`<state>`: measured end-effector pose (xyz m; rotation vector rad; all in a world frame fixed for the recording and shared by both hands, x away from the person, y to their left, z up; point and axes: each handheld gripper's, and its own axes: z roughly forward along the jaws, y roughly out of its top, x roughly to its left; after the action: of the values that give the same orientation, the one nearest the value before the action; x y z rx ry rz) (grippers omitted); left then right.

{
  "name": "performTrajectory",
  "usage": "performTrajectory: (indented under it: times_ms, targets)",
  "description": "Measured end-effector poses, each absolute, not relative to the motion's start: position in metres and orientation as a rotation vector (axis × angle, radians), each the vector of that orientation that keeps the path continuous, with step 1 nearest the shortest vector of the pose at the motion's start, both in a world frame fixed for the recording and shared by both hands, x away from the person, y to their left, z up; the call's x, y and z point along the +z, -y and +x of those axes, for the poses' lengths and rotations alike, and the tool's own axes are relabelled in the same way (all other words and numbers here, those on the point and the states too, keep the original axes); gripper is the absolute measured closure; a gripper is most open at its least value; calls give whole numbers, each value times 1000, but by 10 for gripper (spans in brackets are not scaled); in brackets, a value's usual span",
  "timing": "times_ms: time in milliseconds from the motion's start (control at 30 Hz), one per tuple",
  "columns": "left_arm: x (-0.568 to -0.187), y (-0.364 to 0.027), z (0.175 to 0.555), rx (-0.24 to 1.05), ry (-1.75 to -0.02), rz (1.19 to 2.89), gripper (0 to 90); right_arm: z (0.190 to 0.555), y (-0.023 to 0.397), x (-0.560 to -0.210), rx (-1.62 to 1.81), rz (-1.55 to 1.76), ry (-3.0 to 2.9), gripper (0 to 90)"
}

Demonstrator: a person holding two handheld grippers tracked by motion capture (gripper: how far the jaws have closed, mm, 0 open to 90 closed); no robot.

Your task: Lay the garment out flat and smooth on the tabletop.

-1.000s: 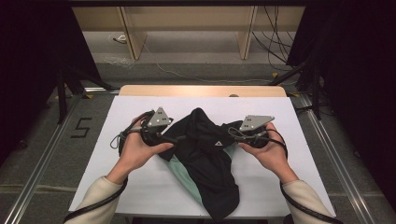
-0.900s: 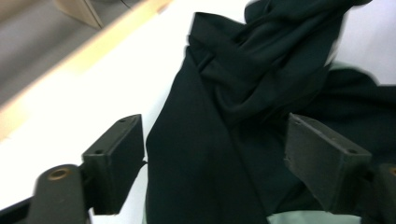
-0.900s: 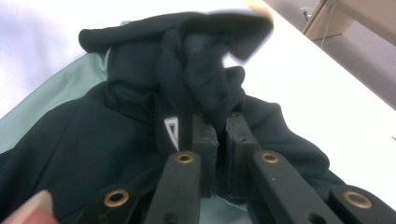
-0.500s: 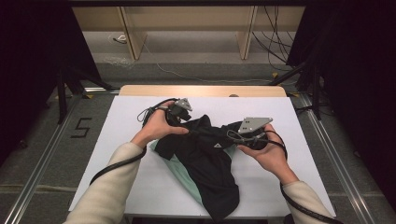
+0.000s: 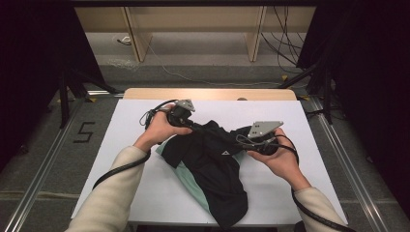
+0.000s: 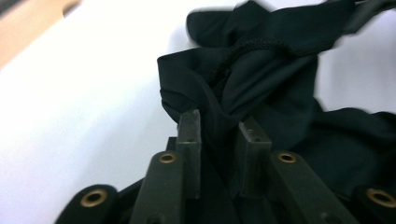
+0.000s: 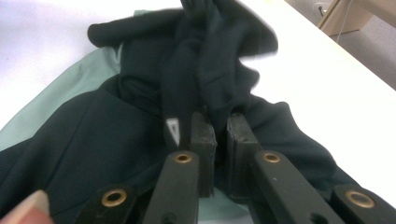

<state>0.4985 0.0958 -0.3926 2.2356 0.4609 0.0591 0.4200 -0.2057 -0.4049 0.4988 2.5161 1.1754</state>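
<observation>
L gripper (image 6: 218,128): jaws just closed in; a bunched fold of the black garment (image 6: 261,84) sits between them, pads pressing the cloth from both sides. Gap narrow, cloth-filled. In the high view the L gripper (image 5: 186,122) sits at the garment's far-left edge, near the middle of the worktop (image 5: 145,193), L hand (image 5: 162,129) wrapped round it.

R gripper (image 7: 222,126): jaws nearly together, pinching a thin ridge of the same garment (image 7: 140,140); small white triangle logo (image 7: 173,130) just beside the left jaw. In the high view the R gripper (image 5: 244,140) is at the garment's right edge, R hand (image 5: 278,157) under it.

Garment (image 5: 212,169): black w/ pale green lining (image 5: 186,174) showing on its left side; lies mid-worktop, lower end reaching toward the near edge. Upper part strung between the two grippers.

Vs 1 s ago: L gripper was at the garment's left side, level w/ the R one; since then it moved away from the person and toward centre, then came down a little onto the cloth. Vs 0.5 s ago: L jaws were wider; now clamped. R gripper and hand unchanged in place, same grip. Garment's lower part unmoved.
</observation>
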Motion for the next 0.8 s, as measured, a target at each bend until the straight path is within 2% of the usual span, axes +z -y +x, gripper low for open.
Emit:
performTrajectory:
  times_ms: [100, 300, 433, 600, 633, 667, 800]
  targets:
    - [-383, -103, 485, 95, -436, 2204, 763, 421, 213, -404, 1197, 539, -2501, 802]
    - [-377, -112, 464, 132, -408, 2177, 773, 426, 216, -411, 1173, 563, -2488, 794]
    - [-379, -118, 457, 164, -411, 2186, 770, 430, 218, -416, 1176, 581, -2462, 900]
    - [-380, -122, 445, 156, -393, 2172, 766, 425, 227, -405, 1248, 563, -2437, 889]
    - [-380, -122, 445, 156, -393, 2172, 767, 426, 226, -405, 1250, 551, -2443, 835]
    - [-379, -121, 445, 189, -394, 2193, 767, 426, 226, -405, 1250, 551, -2443, 835]
    - [-381, -119, 448, 203, -410, 2203, 767, 427, 218, -412, 1202, 464, -2486, 559]
